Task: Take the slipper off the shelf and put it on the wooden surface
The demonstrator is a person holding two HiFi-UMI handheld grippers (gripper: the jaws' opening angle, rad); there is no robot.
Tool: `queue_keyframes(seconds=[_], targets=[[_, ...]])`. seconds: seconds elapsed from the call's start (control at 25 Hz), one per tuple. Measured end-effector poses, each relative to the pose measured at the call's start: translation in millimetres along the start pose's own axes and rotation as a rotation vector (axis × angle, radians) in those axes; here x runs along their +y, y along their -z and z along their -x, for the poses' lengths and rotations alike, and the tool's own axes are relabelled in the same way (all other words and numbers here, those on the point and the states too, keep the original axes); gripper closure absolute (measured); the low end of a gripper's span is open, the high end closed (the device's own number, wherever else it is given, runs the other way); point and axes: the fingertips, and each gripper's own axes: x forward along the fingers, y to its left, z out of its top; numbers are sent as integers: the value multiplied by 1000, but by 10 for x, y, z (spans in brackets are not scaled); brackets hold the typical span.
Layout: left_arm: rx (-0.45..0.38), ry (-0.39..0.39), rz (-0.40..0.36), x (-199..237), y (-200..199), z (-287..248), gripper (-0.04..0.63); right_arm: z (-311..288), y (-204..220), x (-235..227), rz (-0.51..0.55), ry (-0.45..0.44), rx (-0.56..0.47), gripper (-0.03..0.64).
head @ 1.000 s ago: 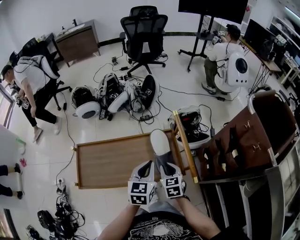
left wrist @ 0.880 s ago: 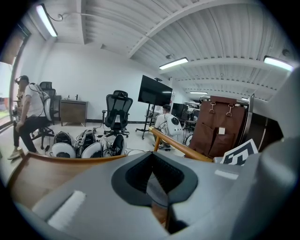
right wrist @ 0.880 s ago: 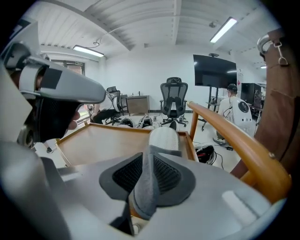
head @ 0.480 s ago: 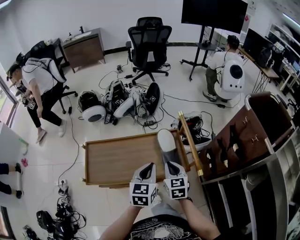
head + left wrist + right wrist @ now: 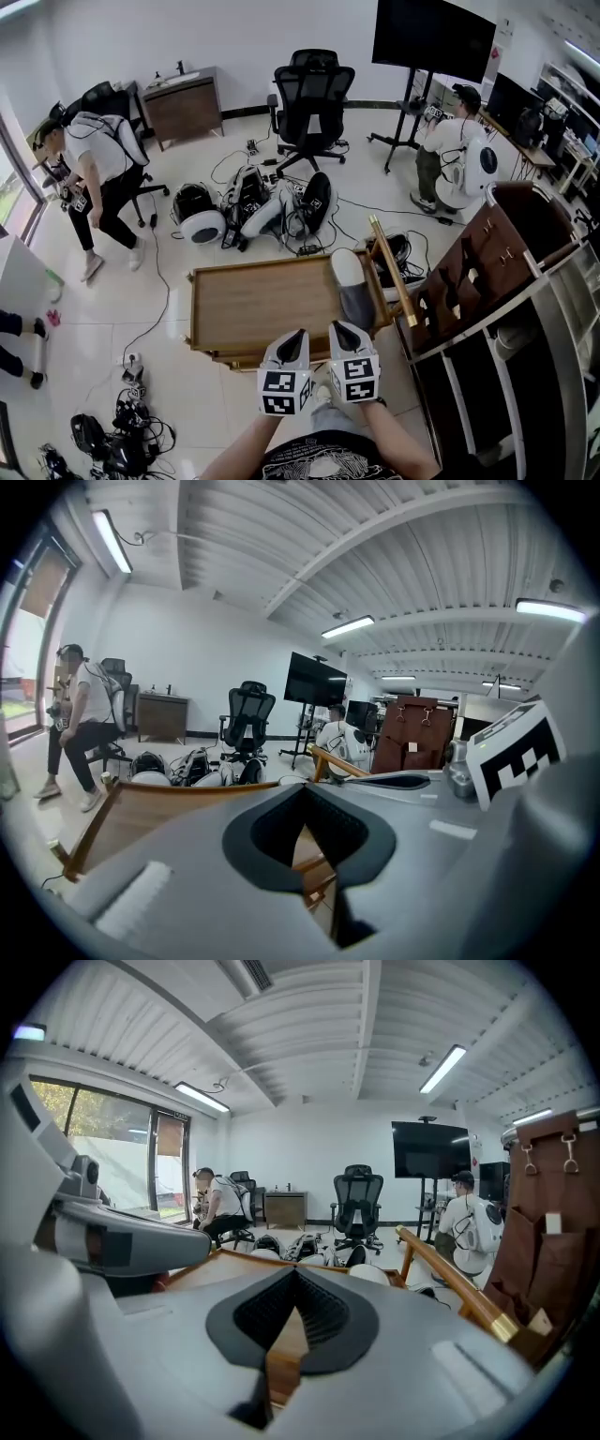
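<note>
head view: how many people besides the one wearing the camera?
3. One person stooping at far left; a second person with a white backpack upper right, by the screen; a pair of legs at the left edge. Others may be hidden.

Bottom edge of the head view: a black cotton T-shirt (image 5: 314,461) with a white print, seemingly lettering, though it is too warped to read. The left tool (image 5: 294,335) and the right tool (image 5: 339,328) have smooth pale grey plastic shells. Each has black ribbed pads (image 5: 323,1316) and a white marker cube (image 5: 284,392) carrying black square codes.
</note>
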Motion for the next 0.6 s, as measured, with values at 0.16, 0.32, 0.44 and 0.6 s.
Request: queue_keyframes(seconds=[0.16, 0.32, 0.44, 0.6], targets=[[-17, -4, -3, -8, 75, 330, 591, 244, -43, 285, 12, -9, -31, 617], [-31, -18, 13, 0, 144, 674, 591, 510, -85, 539, 13, -16, -56, 617], [-53, -22, 10, -3, 143, 888, 591, 685, -153, 697, 10, -21, -88, 617], [-68, -24, 7, -16, 181, 1155, 591, 903, -200, 936, 10, -37, -119, 617]])
